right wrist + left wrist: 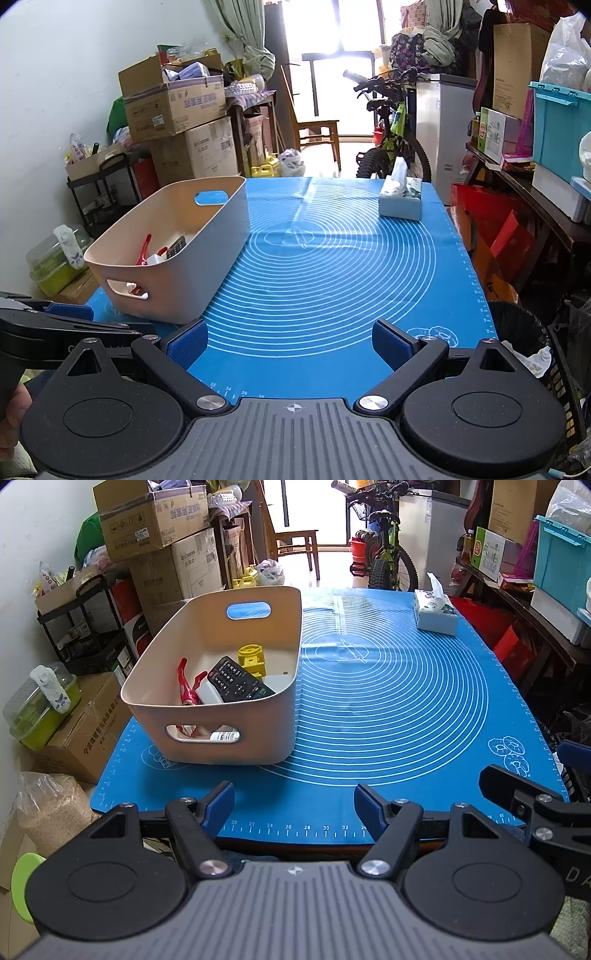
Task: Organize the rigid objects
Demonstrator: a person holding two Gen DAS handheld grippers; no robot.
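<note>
Currently, both claws idle at the near table edge.
Left claw: left gripper (pixel 294 805) jaws apart, nothing between them.
Right claw: right gripper (pixel 290 341) jaws apart, empty too.
Bin: beige plastic basket with handle cut-outs (pixel 280 716) stands on the blue silicone baking mat (pixel 406 709), ahead-left of both claws; long axis runs away from us.
Contents: black remote control (pixel 236 681), yellow plastic part (pixel 253 659), red plastic clip (pixel 188 685) lie inside.
Nearer hand: left, judging by the views.
Loose items: none visible on mat except the white tissue box (pixel 436 613) at the far right; task looks nearly done.
</note>
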